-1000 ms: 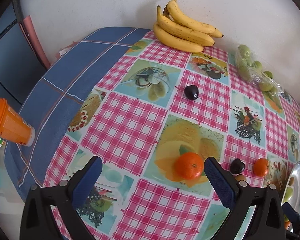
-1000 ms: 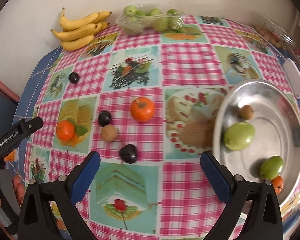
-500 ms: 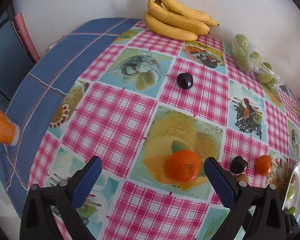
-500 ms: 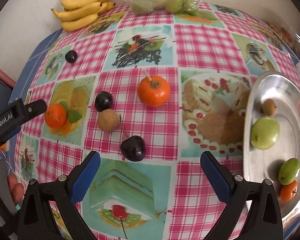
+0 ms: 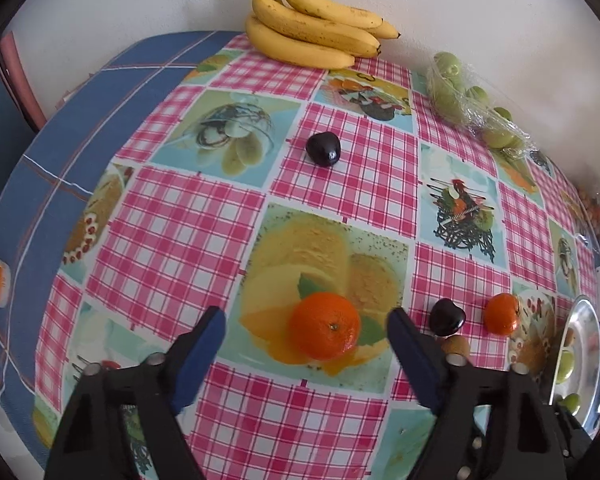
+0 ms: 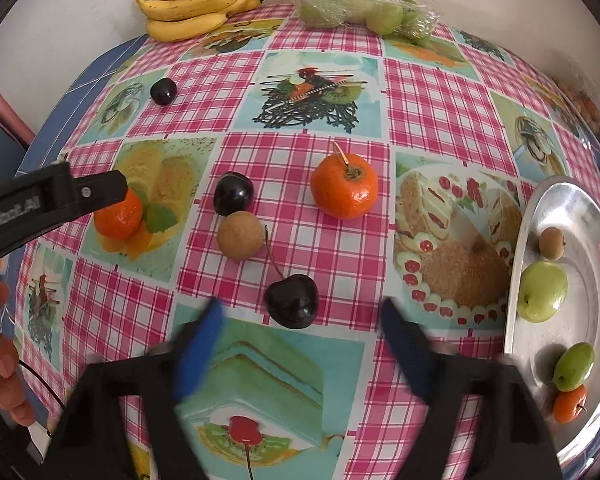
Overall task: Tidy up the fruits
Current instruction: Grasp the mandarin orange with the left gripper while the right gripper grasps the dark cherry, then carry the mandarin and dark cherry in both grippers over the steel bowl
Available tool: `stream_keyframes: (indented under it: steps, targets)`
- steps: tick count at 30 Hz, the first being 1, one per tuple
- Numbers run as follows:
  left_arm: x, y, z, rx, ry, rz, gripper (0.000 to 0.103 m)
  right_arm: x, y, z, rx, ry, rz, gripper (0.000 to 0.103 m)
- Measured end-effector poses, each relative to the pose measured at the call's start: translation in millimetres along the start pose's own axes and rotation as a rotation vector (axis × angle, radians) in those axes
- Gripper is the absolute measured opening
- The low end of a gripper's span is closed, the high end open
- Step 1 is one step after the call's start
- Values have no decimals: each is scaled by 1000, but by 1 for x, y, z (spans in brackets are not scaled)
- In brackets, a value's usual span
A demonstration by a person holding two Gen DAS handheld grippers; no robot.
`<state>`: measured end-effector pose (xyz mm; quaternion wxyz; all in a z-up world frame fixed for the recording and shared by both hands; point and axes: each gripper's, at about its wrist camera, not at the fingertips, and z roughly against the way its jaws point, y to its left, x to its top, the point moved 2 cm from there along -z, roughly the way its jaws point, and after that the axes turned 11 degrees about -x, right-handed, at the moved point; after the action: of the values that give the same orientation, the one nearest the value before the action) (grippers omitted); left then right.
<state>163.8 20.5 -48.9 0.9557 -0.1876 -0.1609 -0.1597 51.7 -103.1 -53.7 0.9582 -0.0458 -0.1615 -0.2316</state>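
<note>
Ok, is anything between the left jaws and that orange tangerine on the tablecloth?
Nothing visible. The left gripper is open, and the round orange tangerine sits between its blue jaws on the checked tablecloth. The nearest dark cherry lies outside the right jaw.

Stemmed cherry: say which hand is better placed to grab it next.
Right. The right gripper is open with the cherry just ahead between its jaws; the left gripper is open around an orange.
</note>
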Motion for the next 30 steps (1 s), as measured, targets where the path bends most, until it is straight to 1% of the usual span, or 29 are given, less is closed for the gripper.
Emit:
stream_keyframes:
  steps: [4, 5, 7, 8, 12, 14, 21, 30]
  targets:
    - [-2, -2, -1, -30, 9, 10, 71, -1, 4, 3, 5, -2, 7, 44]
    - [-2, -2, -1, -39, 12, 11, 68, -1, 5, 3, 8, -2, 8, 39]
    - [-2, -3, -2, -48, 18, 11, 62, -1, 6, 3, 15, 1, 8, 35]
    - [-2, -4, -3, -49, 21, 9, 61, -1, 7, 2, 19, 3, 9, 29]
    - [-2, -4, -7, -56, 35, 9, 48, -1, 4, 2, 24, 3, 13, 28]
    - [-3, -4, -8, -42, 37, 6, 42, -2, 2, 4, 29, 3, 12, 28]
    - [-3, -8, -5, -42, 32, -5, 40, 0, 0, 9, 52, -4, 6, 28]
    - [6, -16, 25, -57, -39, -17, 40, 2, -13, 32, 78, -60, -21, 28]
